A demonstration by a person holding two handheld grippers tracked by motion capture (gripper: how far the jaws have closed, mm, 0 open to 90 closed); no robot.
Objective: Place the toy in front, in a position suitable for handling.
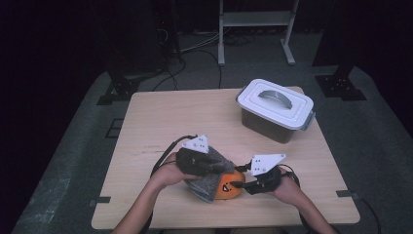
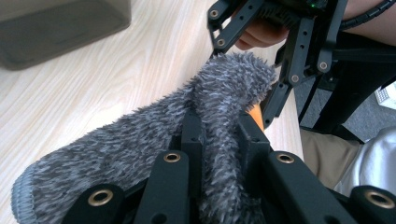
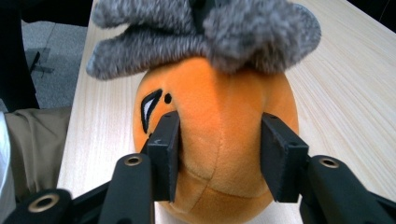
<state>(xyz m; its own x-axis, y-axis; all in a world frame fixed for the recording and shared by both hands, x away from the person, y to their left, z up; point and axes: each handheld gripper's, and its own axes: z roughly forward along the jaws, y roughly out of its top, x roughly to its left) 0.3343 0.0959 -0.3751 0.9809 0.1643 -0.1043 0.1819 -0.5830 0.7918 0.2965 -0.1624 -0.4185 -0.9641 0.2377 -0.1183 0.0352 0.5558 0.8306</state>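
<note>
Orange plush toy [image 3: 219, 140] squeezed by right hand-held gripper [image 3: 219, 154]; left hand-held gripper [image 2: 219, 140] pinches grey fuzzy sock [image 2: 140, 140]

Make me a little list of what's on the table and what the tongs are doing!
Left tongs: shut on the grey fuzzy sock
Right tongs: squeezing the orange plush toy from both sides
Sock: draped over the toy's top
Box: lid on, far right of the table, away from both hands
</note>
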